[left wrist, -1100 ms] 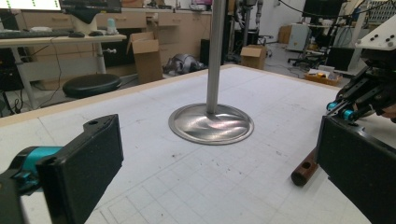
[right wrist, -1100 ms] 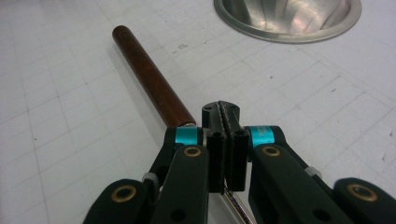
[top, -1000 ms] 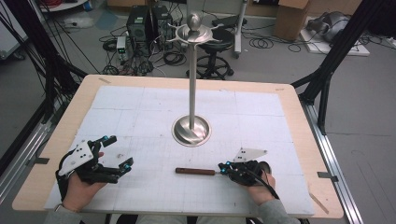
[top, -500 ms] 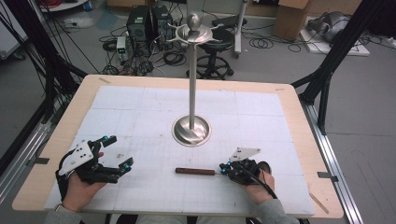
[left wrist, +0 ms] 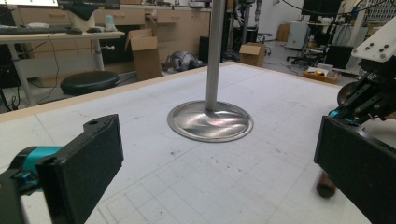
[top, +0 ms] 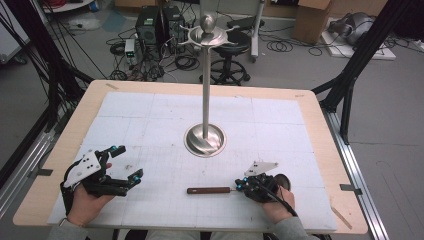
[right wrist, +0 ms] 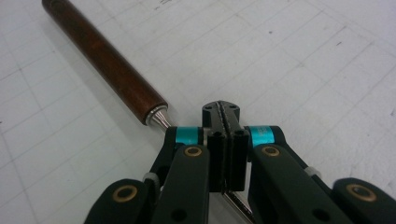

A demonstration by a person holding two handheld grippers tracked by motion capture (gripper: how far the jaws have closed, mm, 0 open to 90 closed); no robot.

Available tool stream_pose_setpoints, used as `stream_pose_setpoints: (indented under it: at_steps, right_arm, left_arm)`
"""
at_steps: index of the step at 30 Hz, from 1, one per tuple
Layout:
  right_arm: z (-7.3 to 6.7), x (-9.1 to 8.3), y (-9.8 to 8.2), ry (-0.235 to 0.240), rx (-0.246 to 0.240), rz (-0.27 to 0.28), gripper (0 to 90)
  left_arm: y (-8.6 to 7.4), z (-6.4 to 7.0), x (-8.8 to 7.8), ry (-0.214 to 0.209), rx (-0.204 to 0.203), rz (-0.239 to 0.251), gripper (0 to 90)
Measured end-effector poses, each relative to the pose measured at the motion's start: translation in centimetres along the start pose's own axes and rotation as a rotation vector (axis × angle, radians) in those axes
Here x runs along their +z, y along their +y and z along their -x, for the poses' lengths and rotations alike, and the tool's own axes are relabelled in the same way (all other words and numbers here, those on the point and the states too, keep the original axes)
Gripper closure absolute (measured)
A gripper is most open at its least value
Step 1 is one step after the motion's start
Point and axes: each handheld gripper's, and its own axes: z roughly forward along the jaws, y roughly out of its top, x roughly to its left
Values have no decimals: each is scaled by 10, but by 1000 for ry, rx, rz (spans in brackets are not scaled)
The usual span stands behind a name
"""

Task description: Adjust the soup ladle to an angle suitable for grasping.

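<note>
At the near left of the white gridded tabletop (top: pixel 150 120), the left tongs (top: pixel 126 162) rest in a person's hand with their black pads spread wide and nothing between them, pointing toward the middle as though waiting their turn. Farther in, at the centre, stands a tall polished steel stand (top: pixel 205 100) on a round dished base, its top ring of hooks bare; it seems set there as the place where a tool would be hung. Near and just right of centre lies a slim utensil with a dark brown wooden handle (top: pixel 208 190), flat on the tabletop with the handle pointing left. The right tongs (top: pixel 241 186) are pressed together on the thin metal shank just beyond the handle's steel collar, low against the surface, a grip that appears chosen so the handle hangs free. In the right gripper view the pads meet with only the shank between them (right wrist: pixel 226 140).
</note>
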Motion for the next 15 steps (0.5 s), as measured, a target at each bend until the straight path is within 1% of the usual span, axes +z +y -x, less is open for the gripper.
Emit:
stream_pose_setpoints:
  at_steps: [3, 5, 6, 7, 8, 9, 10, 11, 12, 13, 14, 15]
  right_arm:
    - [-2, -1, -1, 4, -2, 1, 895]
    - [-2, -1, 0, 3, -24, -2, 895]
    - [-3, -2, 1, 5, -48, 17, 894]
    - [-5, -4, 3, 12, -60, 39, 894]
    - [-5, -4, 3, 12, -60, 39, 894]
    - [-8, -9, 7, 51, -74, 111, 894]
    - [-10, -10, 9, 75, -82, 140, 894]
    - [-13, -12, 11, 102, -90, 158, 894]
    - [-13, -12, 11, 102, -90, 158, 894]
    - [-16, -12, 12, 137, -108, 177, 894]
    - [-24, -8, 15, 194, -150, 184, 895]
    - [-27, -6, 16, 208, -169, 174, 894]
  left_arm:
    - [0, 0, 0, 1, -4, 3, 18]
    - [0, 0, 0, 1, -3, 3, 18]
    - [0, 0, 0, 1, -3, 3, 18]
    - [0, 0, 0, 2, 3, 2, 18]
    - [0, 0, 0, 2, 3, 2, 18]
    - [0, 0, 0, 4, 0, 1, 18]
    - [0, 0, 0, 4, 0, 1, 18]
    - [0, 0, 0, 5, 0, 0, 18]
    - [0, 0, 0, 2, 1, -1, 18]
    - [0, 0, 0, 3, 1, -2, 18]
    - [0, 0, 0, 2, 1, -3, 18]
    - [0, 1, 0, 4, 0, 0, 18]
